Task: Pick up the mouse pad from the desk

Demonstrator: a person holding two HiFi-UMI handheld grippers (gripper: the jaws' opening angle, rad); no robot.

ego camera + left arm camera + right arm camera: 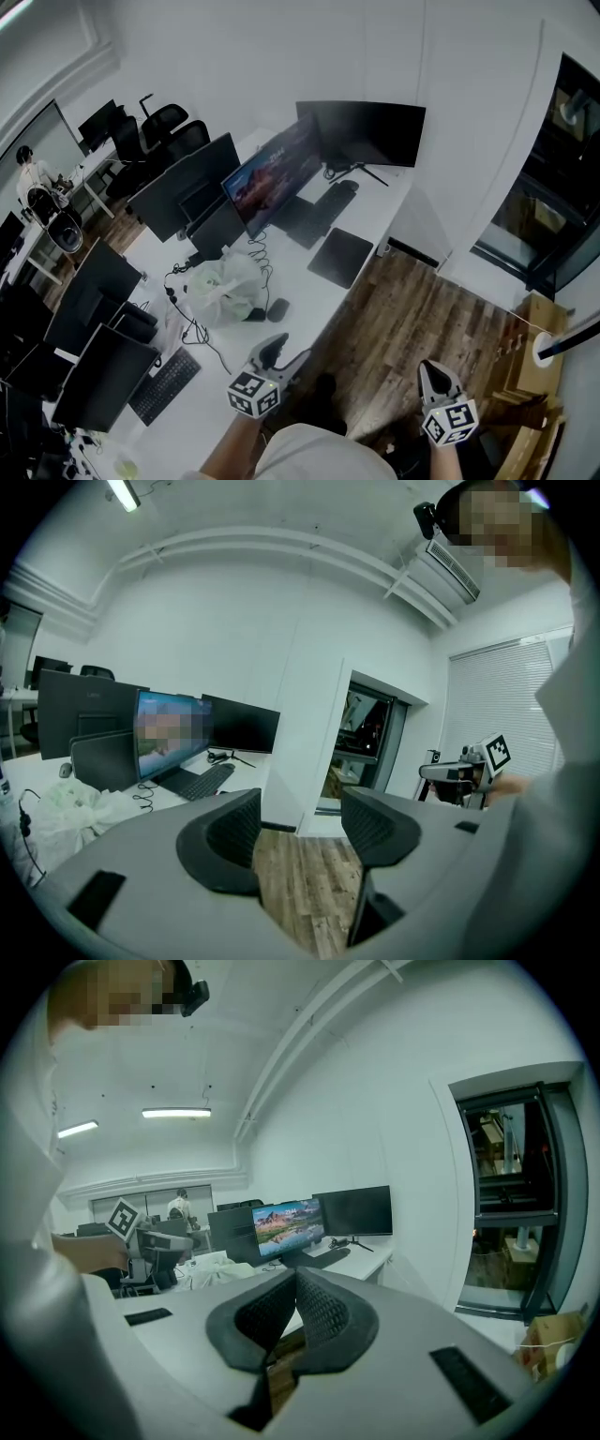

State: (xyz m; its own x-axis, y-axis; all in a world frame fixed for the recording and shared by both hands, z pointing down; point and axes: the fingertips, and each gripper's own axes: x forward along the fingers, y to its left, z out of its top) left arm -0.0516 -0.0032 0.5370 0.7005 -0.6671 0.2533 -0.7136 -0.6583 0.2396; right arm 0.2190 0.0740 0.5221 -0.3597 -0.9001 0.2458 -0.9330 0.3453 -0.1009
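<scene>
The mouse pad (pixel 339 256) is a dark rectangle lying flat near the front edge of the white desk (pixel 375 202), right of the lit monitor. Both grippers hover over the wood floor, well short of the pad. My left gripper (pixel 272 349) (pixel 300 822) is at the desk's front edge near the bottom of the head view; it is open with only floor between its jaws. My right gripper (pixel 433 375) (pixel 295 1283) is further right, its pads meeting at the tips with nothing between them. In the two gripper views I cannot make out the pad.
On the desk stand a lit monitor (pixel 274 173), a dark monitor (pixel 361 131), a black keyboard (pixel 319 211), a crumpled white bag (pixel 225 286), a dark mouse (pixel 277 309) and cables. More monitors and chairs fill the left. A doorway (pixel 553 178) and a cardboard box (pixel 525 352) are at the right.
</scene>
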